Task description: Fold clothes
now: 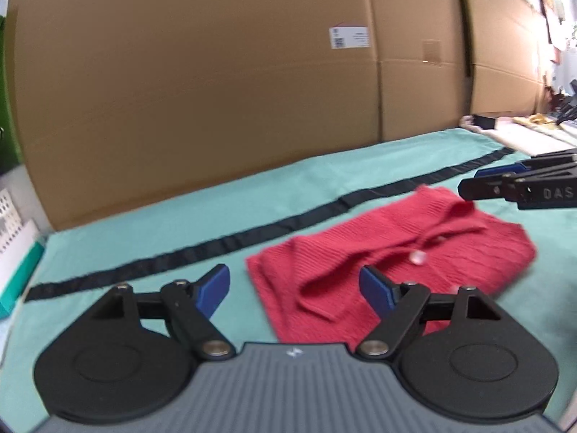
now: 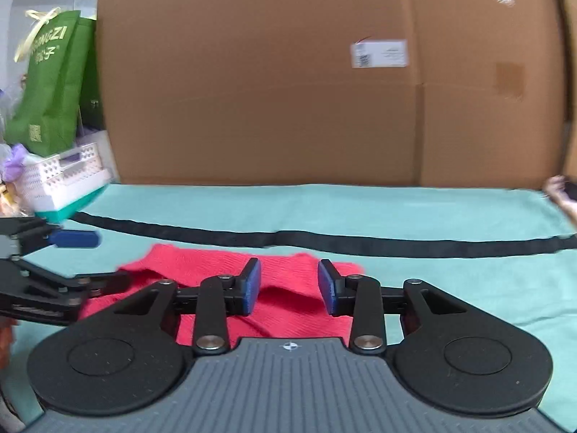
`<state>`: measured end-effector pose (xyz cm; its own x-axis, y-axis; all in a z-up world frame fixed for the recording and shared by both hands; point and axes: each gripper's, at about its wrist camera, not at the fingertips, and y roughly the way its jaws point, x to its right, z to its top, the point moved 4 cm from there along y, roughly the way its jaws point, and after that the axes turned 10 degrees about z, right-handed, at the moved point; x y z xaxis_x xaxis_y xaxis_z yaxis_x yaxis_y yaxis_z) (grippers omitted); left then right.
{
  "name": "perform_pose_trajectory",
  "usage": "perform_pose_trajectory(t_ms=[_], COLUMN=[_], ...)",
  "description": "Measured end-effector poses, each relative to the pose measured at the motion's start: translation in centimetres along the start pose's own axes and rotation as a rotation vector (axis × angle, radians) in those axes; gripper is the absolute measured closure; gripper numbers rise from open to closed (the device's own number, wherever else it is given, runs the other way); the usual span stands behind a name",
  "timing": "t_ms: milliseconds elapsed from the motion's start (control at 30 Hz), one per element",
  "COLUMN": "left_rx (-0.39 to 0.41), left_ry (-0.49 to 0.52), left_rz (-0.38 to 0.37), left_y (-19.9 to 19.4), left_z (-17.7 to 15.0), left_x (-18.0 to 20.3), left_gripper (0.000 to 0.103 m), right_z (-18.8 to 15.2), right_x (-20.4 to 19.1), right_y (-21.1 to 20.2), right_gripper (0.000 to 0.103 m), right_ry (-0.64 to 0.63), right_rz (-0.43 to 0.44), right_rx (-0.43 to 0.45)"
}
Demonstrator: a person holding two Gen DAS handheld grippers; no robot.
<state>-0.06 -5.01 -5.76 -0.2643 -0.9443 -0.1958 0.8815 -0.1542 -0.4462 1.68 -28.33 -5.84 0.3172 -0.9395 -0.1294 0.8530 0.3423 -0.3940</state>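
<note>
A red knitted garment [image 1: 378,252] lies folded into a compact shape on the teal cloth [image 1: 180,223]; it also shows in the right wrist view [image 2: 288,281]. My left gripper [image 1: 294,287] is open and empty, hovering just above the garment's near left part. My right gripper [image 2: 288,285] is open and empty, over the garment's near edge. The right gripper's tips [image 1: 479,184] enter the left wrist view above the garment's far right corner. The left gripper [image 2: 72,263] shows at the left of the right wrist view.
A large cardboard box [image 1: 216,83] stands behind the teal cloth. A black strip [image 2: 324,240] runs across the cloth. A white perforated basket [image 2: 65,176] and a green bag [image 2: 50,83] stand at the far left. Clutter lies at the far right [image 1: 523,126].
</note>
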Motion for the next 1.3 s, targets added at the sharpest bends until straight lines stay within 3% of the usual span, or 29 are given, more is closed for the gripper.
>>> perform_pose_trajectory(t_ms=[67,133,233,400,467,533,600,767,867,1033,1200,1300], left_rx=[0.017,0.037,0.057,0.026,-0.042,-0.09,-0.094,-0.096,-0.096,-0.114,-0.099,-0.084], left_ry=[-0.036,-0.078,-0.173,-0.3,-0.31,-0.295,-0.236,-0.212,-0.216,-0.2,-0.2,-0.206], left_rz=[-0.03,-0.06,-0.143,-0.196,-0.188,-0.173,-0.147,-0.12,-0.119,-0.109,-0.084,-0.069], left_y=[-0.2,-0.2,0.4,3.2,4.7,5.9,6.1,5.9,6.2,7.2,7.3,7.1], left_z=[0.2,0.5,1.6,2.6,2.1,1.6,1.7,1.4,1.5,1.7,2.0,2.1], left_x=[0.2,0.3,0.7,1.0,1.2,1.6,2.0,1.3,0.8,0.8,0.3,-0.1], left_gripper=[0.022,0.022,0.02,0.023,0.024,0.03,0.027,0.027,0.027,0.016,0.001,0.001], right_z=[-1.0,-1.6,-1.5,-0.6,-0.2,-0.4,-0.5,-0.7,0.5,-0.2,-0.2,-0.2], right_x=[1.2,2.0,2.0,1.8,1.7,1.6,2.0,2.9,2.7,4.2,5.3,5.2], right_y=[-0.5,-0.7,-0.4,1.4,2.3,3.3,3.6,4.3,4.3,8.1,8.1,7.4], right_gripper=[0.067,0.076,0.082,0.087,0.087,0.096,0.103,0.103,0.103,0.103,0.103,0.103], right_ry=[0.011,0.059,0.12,0.171,0.192,0.182,0.197,0.231,0.199,0.206,0.239,0.243], right_rz=[-0.049,-0.046,-0.006,0.042,0.076,0.067,0.061,0.045,0.054,0.004,-0.005,-0.024], right_rx=[-0.043,-0.054,-0.024,0.034,0.037,0.005,-0.017,-0.065,-0.017,-0.125,-0.112,-0.104])
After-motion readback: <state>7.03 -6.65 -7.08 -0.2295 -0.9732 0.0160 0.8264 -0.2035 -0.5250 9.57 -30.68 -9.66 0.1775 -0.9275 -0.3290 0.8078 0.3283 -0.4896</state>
